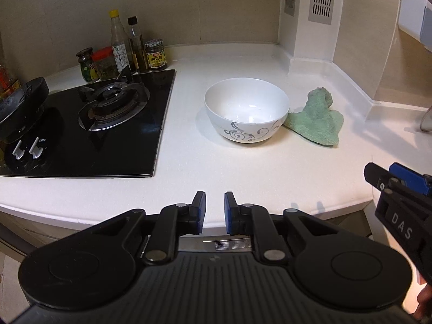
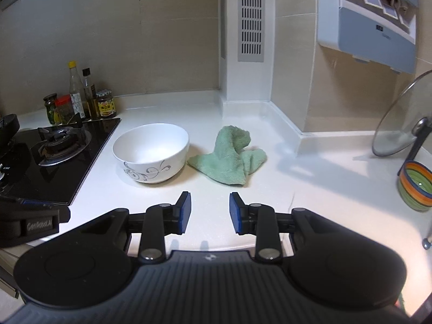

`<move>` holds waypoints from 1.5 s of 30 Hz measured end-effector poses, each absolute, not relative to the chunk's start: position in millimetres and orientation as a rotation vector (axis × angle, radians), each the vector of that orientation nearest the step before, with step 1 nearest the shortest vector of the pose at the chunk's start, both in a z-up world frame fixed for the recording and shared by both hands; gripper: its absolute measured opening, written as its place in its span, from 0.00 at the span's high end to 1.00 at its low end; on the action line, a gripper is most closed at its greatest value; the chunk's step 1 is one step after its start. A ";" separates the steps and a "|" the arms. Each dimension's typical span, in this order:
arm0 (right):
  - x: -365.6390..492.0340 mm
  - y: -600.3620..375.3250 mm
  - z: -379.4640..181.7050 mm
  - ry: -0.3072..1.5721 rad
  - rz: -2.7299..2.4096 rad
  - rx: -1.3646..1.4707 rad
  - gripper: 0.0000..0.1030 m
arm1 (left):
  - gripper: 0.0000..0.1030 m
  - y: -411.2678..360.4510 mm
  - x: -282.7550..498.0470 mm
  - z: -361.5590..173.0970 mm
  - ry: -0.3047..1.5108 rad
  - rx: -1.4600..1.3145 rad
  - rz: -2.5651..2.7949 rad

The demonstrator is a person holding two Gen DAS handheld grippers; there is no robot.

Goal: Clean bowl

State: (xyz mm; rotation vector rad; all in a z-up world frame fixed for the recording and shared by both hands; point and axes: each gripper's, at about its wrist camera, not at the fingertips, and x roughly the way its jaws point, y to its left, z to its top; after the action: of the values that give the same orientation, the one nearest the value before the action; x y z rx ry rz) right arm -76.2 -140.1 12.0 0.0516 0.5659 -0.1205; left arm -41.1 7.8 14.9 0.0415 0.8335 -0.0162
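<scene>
A white bowl [image 1: 247,109] with a grey swirl pattern stands upright on the white counter [image 1: 243,172]; it also shows in the right wrist view [image 2: 151,152]. A crumpled green cloth [image 1: 317,120] lies just right of it, touching or nearly touching the bowl; it also shows in the right wrist view [image 2: 230,156]. My left gripper [image 1: 215,212] is open and empty, above the counter's front edge, well short of the bowl. My right gripper [image 2: 210,212] is open and empty, in front of the cloth. The right gripper also shows at the right edge of the left wrist view [image 1: 391,186].
A black gas hob [image 1: 89,124] lies left of the bowl, with sauce bottles and jars [image 1: 127,51] behind it. A glass lid [image 2: 399,124] leans on a rack at the right, beside a striped green bowl [image 2: 415,186]. A white pillar [image 2: 245,54] stands in the back corner.
</scene>
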 end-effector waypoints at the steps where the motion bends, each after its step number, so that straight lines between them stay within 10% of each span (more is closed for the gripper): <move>1: -77.3 -140.2 14.0 0.567 -0.131 0.050 0.74 | 0.84 7.6 -44.4 16.4 0.830 0.037 -0.017; 45: -88.5 -128.9 31.8 0.601 -0.143 0.030 0.74 | 0.84 6.6 -54.2 16.7 0.845 0.019 -0.025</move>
State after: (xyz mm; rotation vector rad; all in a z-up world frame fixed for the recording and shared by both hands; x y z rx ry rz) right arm -88.5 -128.9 31.8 0.0298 0.6010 -0.1433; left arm -54.2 6.6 16.7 0.0188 0.8446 -0.0254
